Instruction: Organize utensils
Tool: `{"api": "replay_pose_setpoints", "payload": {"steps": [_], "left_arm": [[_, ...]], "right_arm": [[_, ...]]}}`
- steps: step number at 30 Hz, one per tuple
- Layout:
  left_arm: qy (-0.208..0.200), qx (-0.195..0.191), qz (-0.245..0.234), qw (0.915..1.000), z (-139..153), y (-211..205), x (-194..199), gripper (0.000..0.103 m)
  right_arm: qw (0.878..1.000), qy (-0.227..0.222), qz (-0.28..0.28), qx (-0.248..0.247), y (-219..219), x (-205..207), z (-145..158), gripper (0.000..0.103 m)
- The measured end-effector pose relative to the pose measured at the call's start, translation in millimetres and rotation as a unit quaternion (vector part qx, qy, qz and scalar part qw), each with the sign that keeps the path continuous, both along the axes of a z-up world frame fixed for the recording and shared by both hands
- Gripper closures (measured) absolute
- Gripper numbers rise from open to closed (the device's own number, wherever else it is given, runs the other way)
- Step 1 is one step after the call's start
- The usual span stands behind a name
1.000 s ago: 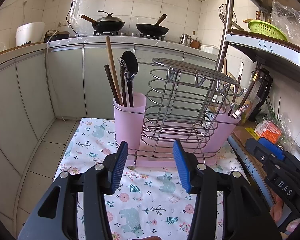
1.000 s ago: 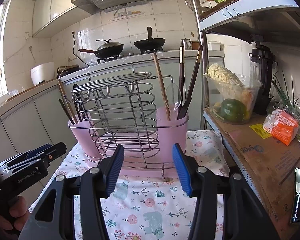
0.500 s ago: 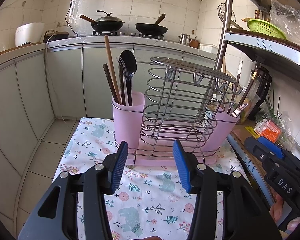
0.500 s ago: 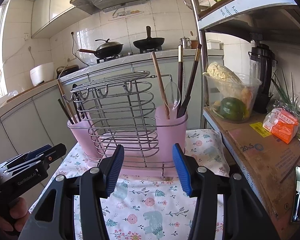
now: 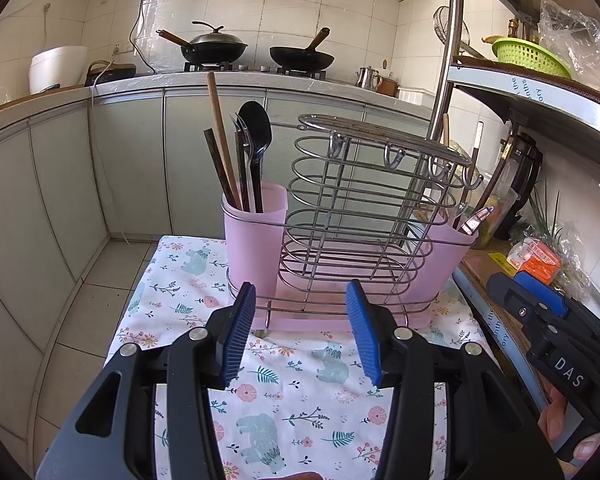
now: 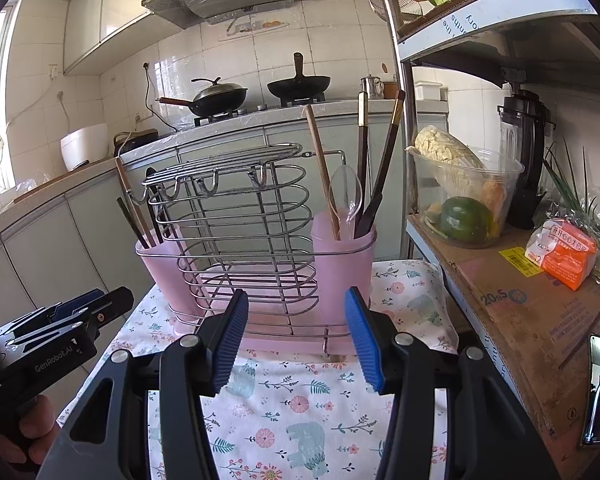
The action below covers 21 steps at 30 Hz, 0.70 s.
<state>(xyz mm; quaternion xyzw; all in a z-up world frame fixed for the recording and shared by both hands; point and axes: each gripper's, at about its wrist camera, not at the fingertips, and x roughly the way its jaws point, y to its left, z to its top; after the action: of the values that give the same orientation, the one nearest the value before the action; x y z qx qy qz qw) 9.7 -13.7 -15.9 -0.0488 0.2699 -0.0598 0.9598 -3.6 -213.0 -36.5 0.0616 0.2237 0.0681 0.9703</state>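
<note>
Left wrist view: the right gripper [image 5: 540, 300] at 3 o'clock bears the white letters "DAS" on its black body. In the right wrist view the left gripper [image 6: 76, 304] at 9 o'clock reads "GenRobot.AI", the cardboard [image 6: 540, 320] on the shelf at 3 o'clock reads "20eS" beside a yellow barcode label, and the orange packet [image 6: 564, 252] carries print too small to read.

The rack [image 5: 364, 216], a wire frame on a pink tray with a pink cup at each end, stands on the floral cloth [image 5: 300, 396] at 12 o'clock from the left gripper [image 5: 300, 336], just beyond its tips and not touching them. The left cup [image 5: 254, 236] holds chopsticks, a fork and a black spoon [image 5: 256, 132]; the right cup [image 5: 448, 256] holds more utensils. From the right gripper [image 6: 296, 336] the rack [image 6: 240, 240] is likewise at 12 o'clock, apart from the pads, with a clear spoon [image 6: 346, 196] and chopsticks in the near cup [image 6: 342, 264].

Both grippers stand wide with nothing between the blue pads [image 5: 240, 336].

Against the earlier frames nothing differs: rack, utensils and both grippers are where they were.
</note>
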Motion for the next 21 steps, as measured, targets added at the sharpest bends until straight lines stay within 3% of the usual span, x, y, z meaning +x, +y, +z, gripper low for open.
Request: {"api": "replay_pose_setpoints", "payload": {"steps": [21], "left_arm": [[0.002, -0.001, -0.004, 1.0, 1.4, 3.4, 2.6, 0.055]], "right_arm": [[1.0, 0.0, -0.001, 0.0, 0.7, 1.1, 2.5, 0.053]]}}
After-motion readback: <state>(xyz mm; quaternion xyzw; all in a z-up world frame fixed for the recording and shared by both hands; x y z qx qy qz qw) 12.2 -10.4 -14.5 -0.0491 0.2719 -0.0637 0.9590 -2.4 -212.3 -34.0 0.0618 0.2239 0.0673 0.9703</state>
